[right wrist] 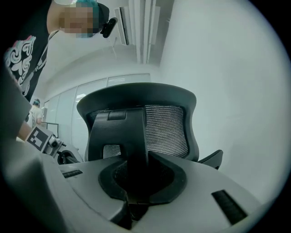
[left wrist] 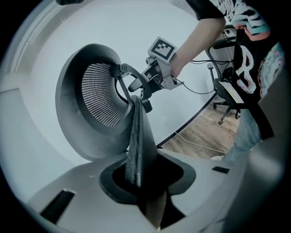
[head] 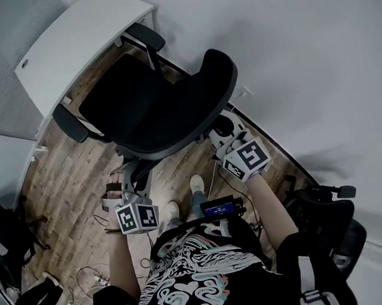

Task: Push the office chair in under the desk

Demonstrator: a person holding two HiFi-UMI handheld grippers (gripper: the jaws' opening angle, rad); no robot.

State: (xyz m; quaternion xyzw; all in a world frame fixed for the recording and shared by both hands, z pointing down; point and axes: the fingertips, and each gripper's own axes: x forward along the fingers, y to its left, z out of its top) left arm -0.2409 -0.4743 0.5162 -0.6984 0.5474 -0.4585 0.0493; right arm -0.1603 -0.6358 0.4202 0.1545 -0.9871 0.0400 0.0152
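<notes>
From the head view, the office chair [head: 156, 109] hides its own base and wheels under the seat, and its backrest covers the tips of both my tongs. The far side of the desk [head: 74, 40] melts into the white wall and is hard to trace, and I cannot see what lies beneath it. A second chair [head: 324, 218] at my right is partly behind my arm.

My left tongs [left wrist: 138, 186] are clenched on the thin side edge of the backrest, which runs straight down between the jaws. My right tongs [right wrist: 136, 182] are clamped on the black spine behind the mesh.

The chair stands on the wooden floor [head: 70, 182] just beside the desk's long edge, seat toward it. The whole seat shows clear of the desk top. Loose cables [head: 89, 277] lie near my feet.
</notes>
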